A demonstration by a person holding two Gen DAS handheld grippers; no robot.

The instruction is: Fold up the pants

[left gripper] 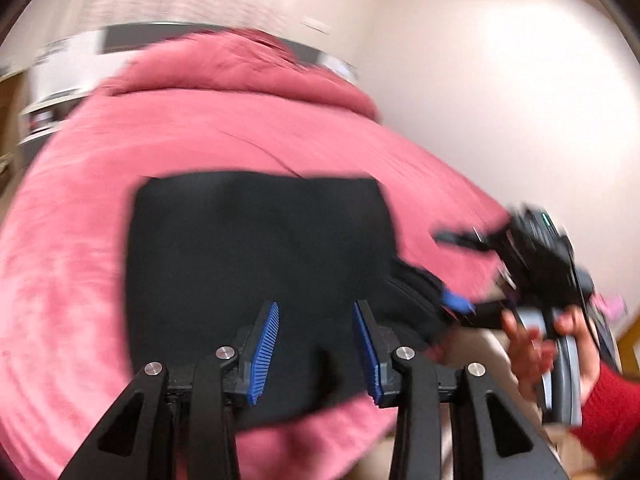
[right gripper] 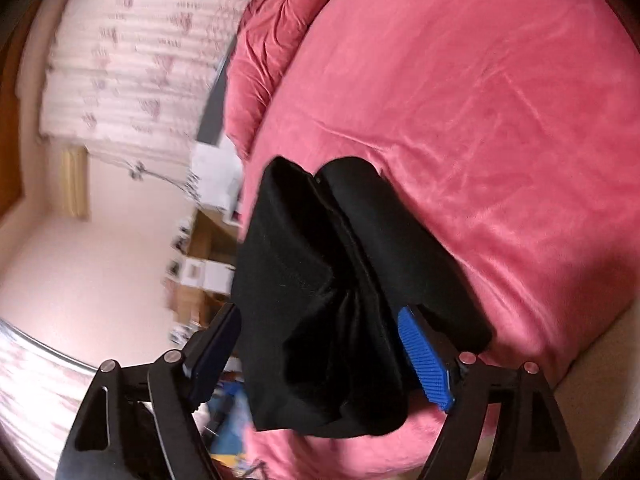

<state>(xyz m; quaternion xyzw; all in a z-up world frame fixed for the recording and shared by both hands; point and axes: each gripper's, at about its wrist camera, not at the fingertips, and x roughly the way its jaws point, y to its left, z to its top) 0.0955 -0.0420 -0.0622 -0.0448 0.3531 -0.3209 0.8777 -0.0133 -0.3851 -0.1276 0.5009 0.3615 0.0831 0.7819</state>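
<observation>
Pink bedspread point(left gripper: 200, 152), folded black pants point(left gripper: 260, 248) on it, no containers

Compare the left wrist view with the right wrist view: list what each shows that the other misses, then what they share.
Only the left wrist view: the right tool seen from outside, the hand holding it with a red sleeve, and the pants as a flat black rectangle.

Only the right wrist view: the bunched pants edge between that tool's open blue pads, and patterned curtains.

Both: the black pants lying on the pink bedspread.
</observation>
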